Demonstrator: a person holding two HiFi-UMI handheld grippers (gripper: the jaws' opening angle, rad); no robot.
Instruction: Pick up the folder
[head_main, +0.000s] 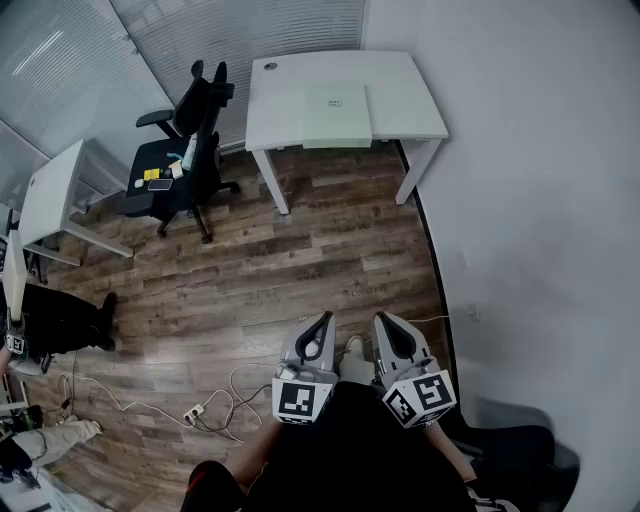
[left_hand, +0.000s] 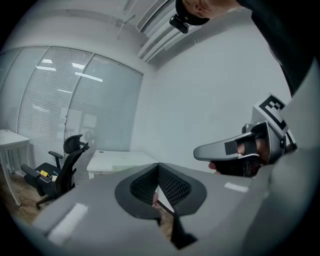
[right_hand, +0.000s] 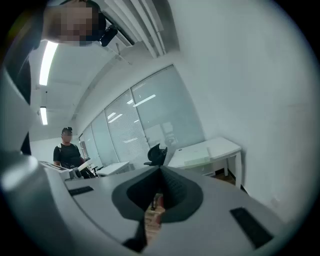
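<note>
The folder (head_main: 337, 102) is pale green and lies flat on the white desk (head_main: 400, 85) against the far wall. It also shows as a pale slab on that desk in the right gripper view, folder (right_hand: 196, 159). Both grippers are held close to the person's body, far from the desk, above the wooden floor. My left gripper (head_main: 324, 319) (left_hand: 158, 168) is shut with nothing in it. My right gripper (head_main: 382, 320) (right_hand: 160, 171) is beside it, also shut and empty. In the left gripper view the right gripper (left_hand: 239, 150) appears at the right.
A black office chair (head_main: 185, 150) with small items on its seat stands left of the desk. Another white desk (head_main: 50, 195) is at the left. Cables and a power strip (head_main: 195, 410) lie on the floor. A white wall (head_main: 540, 200) runs along the right. A person (right_hand: 67, 152) stands far left.
</note>
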